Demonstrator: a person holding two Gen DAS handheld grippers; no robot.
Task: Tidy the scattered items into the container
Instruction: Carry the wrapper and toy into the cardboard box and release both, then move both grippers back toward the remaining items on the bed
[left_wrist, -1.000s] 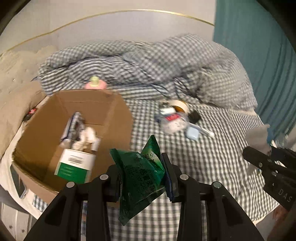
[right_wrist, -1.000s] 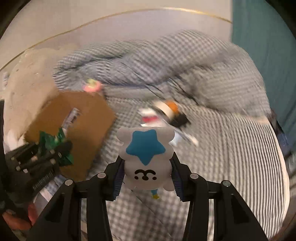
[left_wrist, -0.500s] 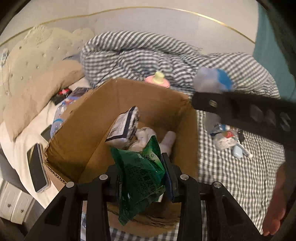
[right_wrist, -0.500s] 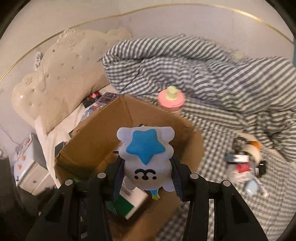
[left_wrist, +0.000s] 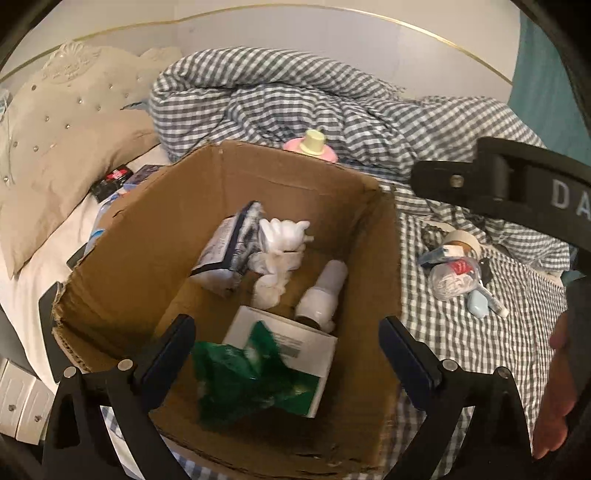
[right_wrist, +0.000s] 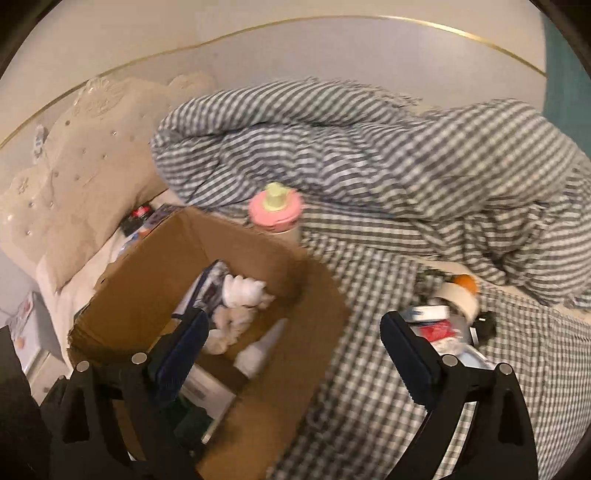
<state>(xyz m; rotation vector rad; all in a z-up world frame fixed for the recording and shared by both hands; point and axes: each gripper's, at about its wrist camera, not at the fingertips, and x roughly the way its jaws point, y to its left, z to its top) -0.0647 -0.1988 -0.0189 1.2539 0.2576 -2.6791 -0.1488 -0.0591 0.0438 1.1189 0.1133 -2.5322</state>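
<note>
Where blur smears green packet (left_wrist: 243, 376), cardboard box (left_wrist: 122, 266) cut off

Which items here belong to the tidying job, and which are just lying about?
Job:
brown cardboard box
crinkly green snack packet, inside it
small clutter pile on the checked sheet
open left claw

Lying about:
beige studded pillow
rumpled checked duvet

left gripper (left_wrist: 286, 343): jaws now apart | green packet (left_wrist: 243, 376) dropped into cardboard box (left_wrist: 122, 258) | right gripper (right_wrist: 291, 343): star toy gone
</note>
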